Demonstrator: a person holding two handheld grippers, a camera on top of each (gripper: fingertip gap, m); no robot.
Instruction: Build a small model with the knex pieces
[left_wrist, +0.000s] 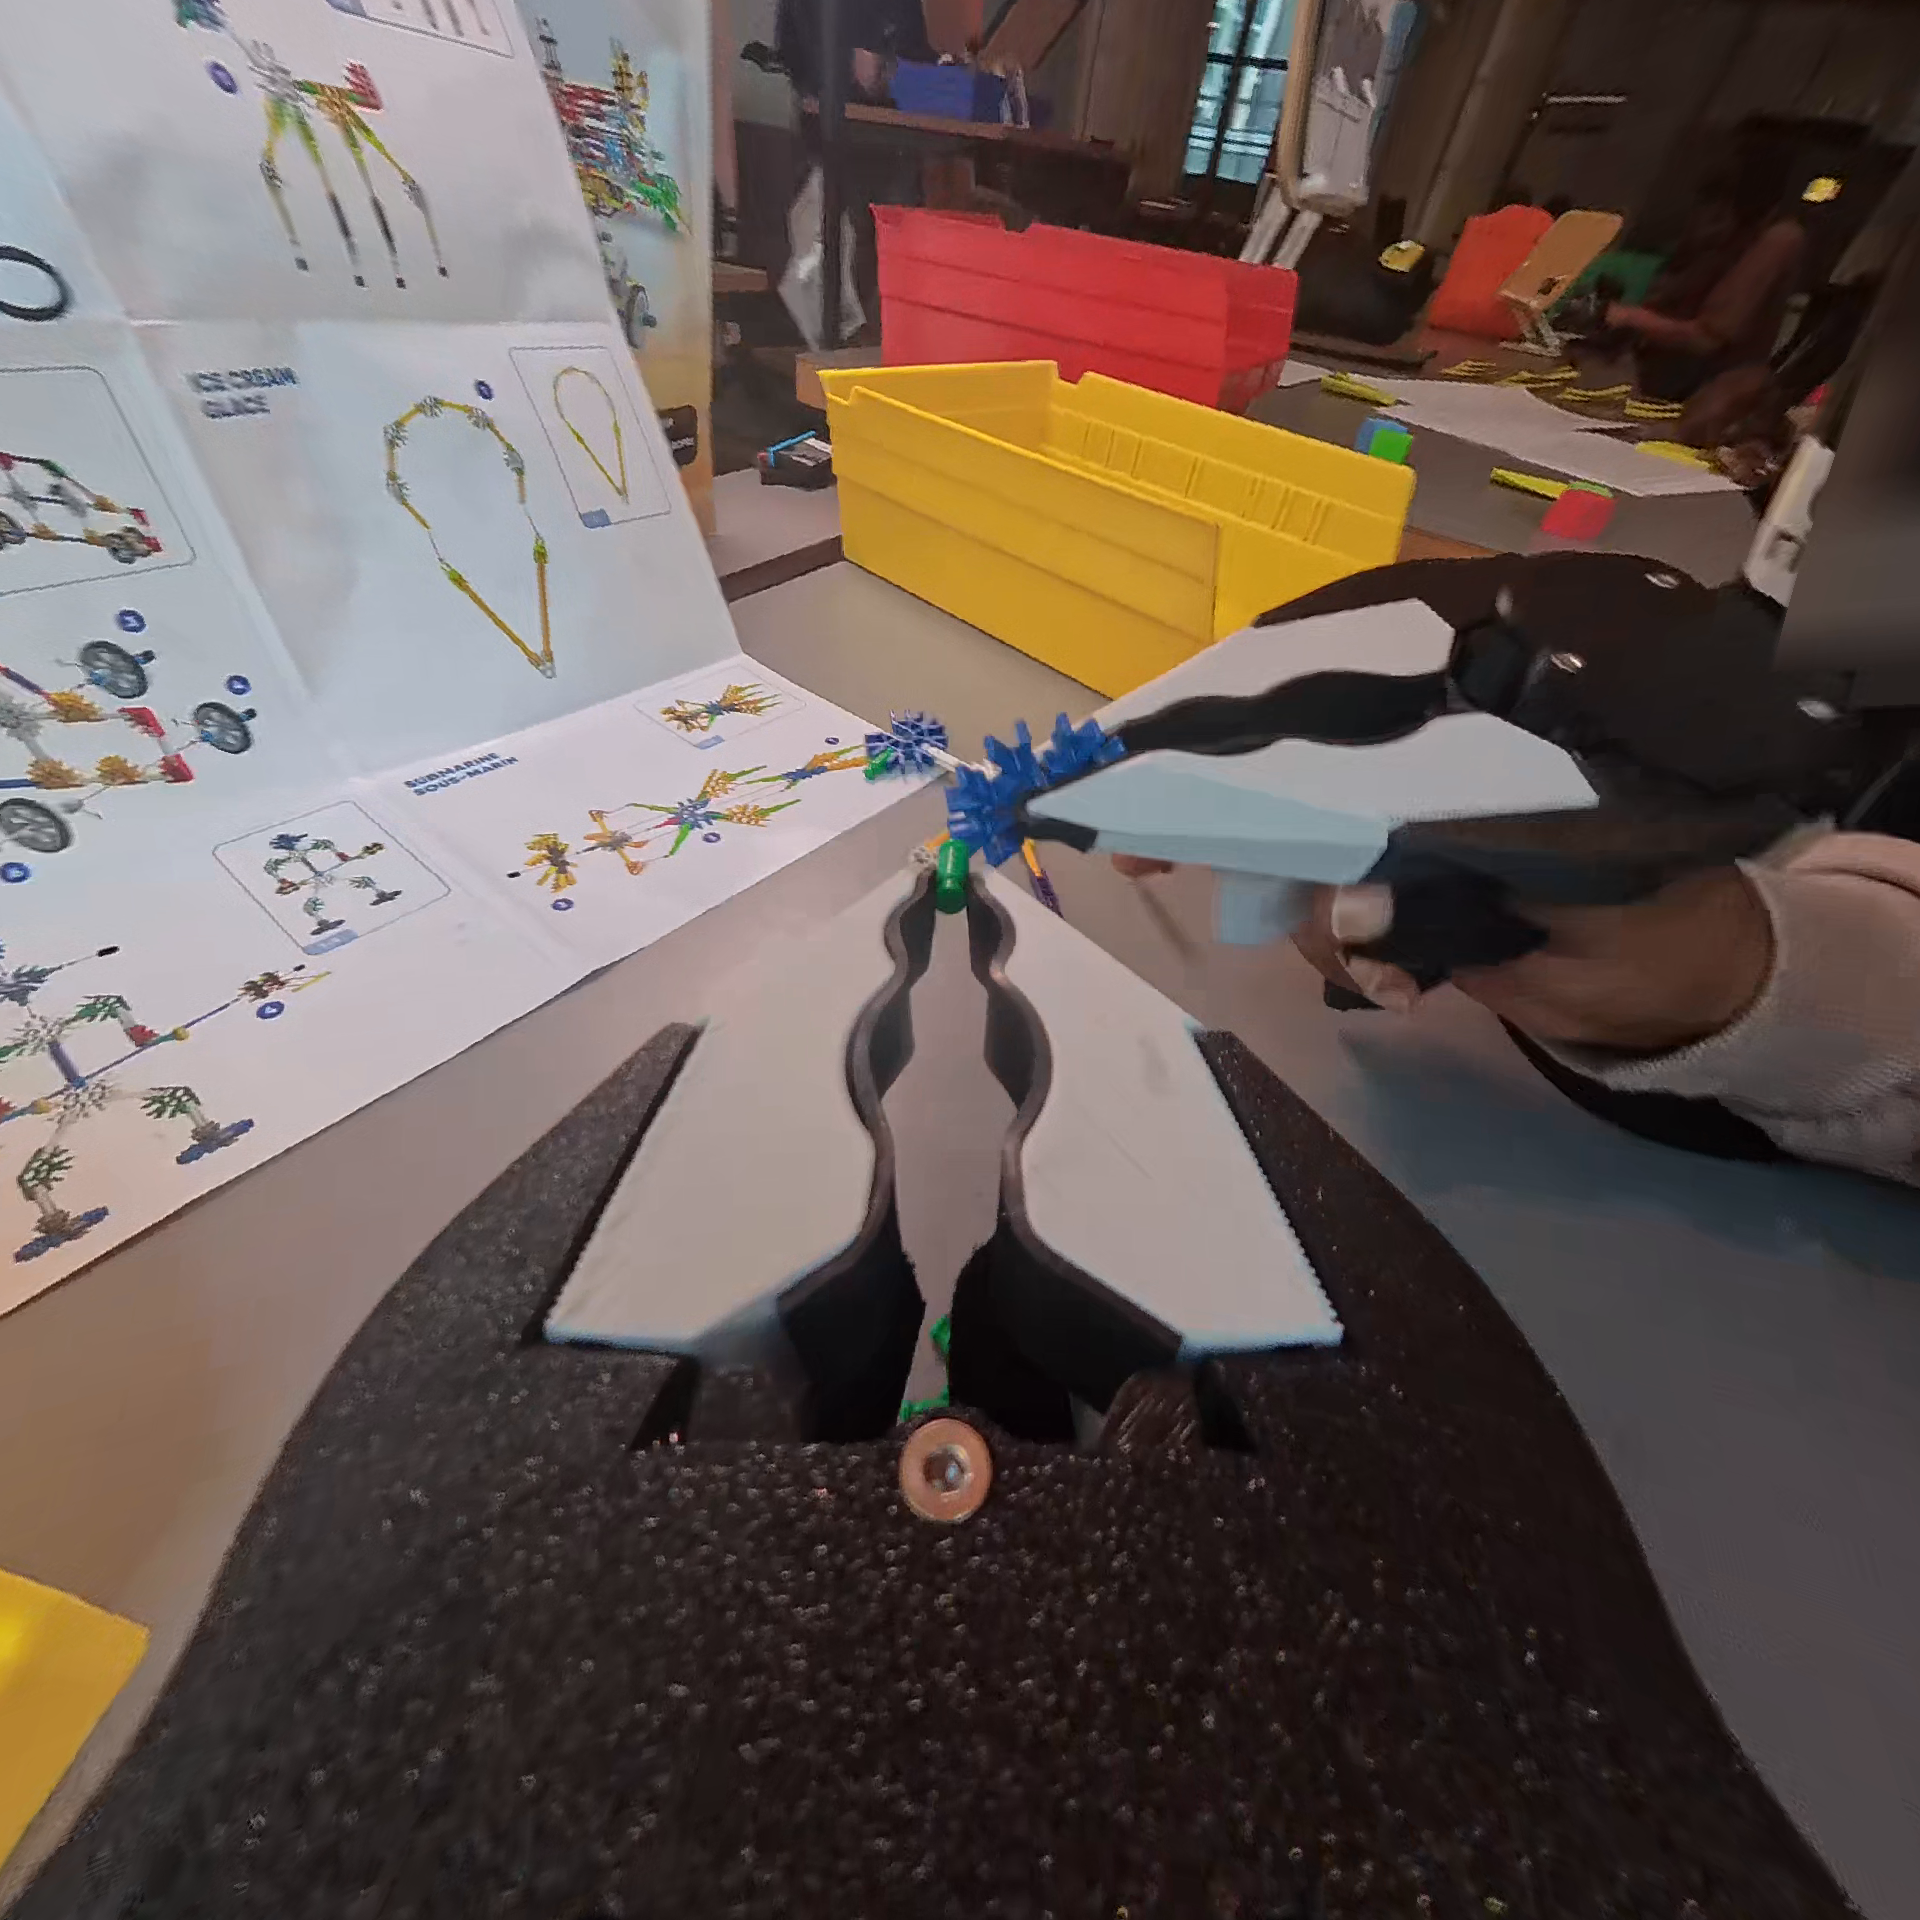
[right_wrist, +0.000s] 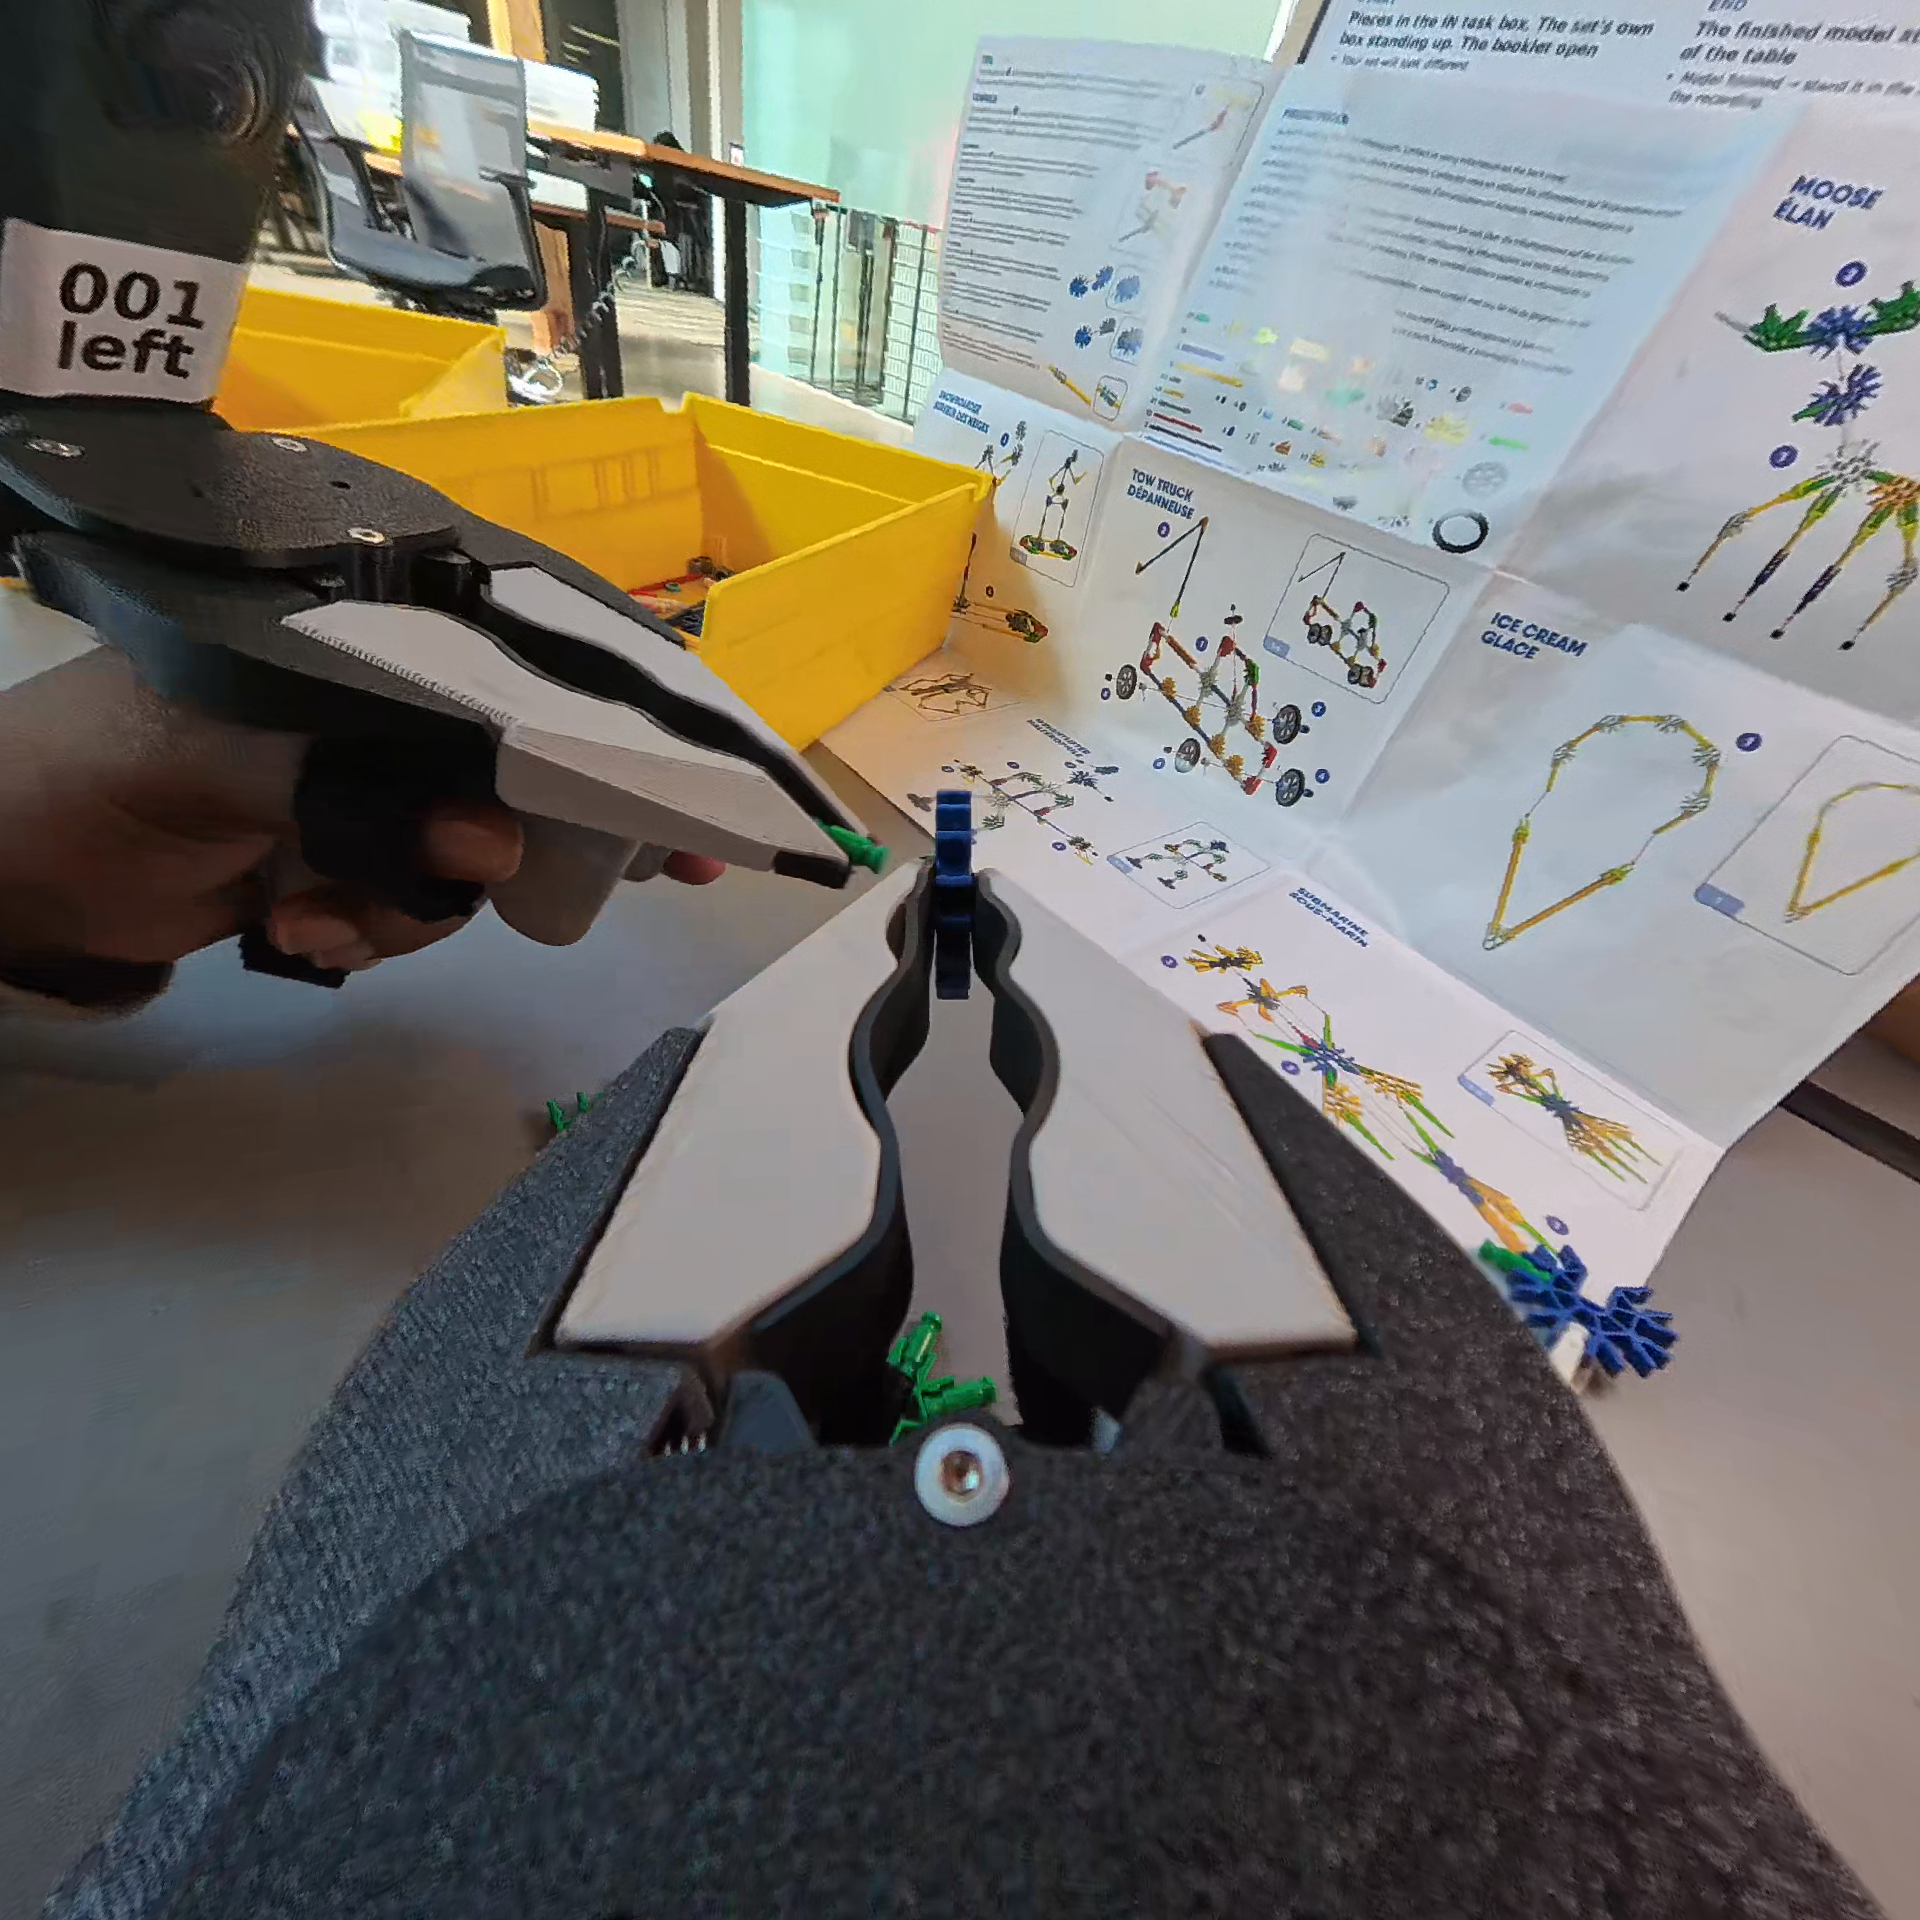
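My left gripper (left_wrist: 948, 883) is shut on a short green rod (left_wrist: 949, 875) that sticks out past its tips. My right gripper (right_wrist: 954, 883) is shut on a blue snowflake connector (right_wrist: 953, 899) held edge-on. In the left wrist view the right gripper (left_wrist: 1044, 795) comes in from the right. Its blue connector (left_wrist: 1003, 790) sits just above the green rod. A white rod joins it to a second blue connector (left_wrist: 912, 740). In the right wrist view the left gripper (right_wrist: 831, 857) holds the green rod (right_wrist: 857, 844) a little left of the blue connector.
A folded instruction sheet (left_wrist: 364, 520) stands and lies on the grey table (left_wrist: 1558, 1403); it also shows in the right wrist view (right_wrist: 1455, 623). A yellow bin (left_wrist: 1091, 520) and a red bin (left_wrist: 1081, 291) stand behind. Loose blue connectors (right_wrist: 1590, 1314) and green rods (right_wrist: 930, 1371) lie on the table.
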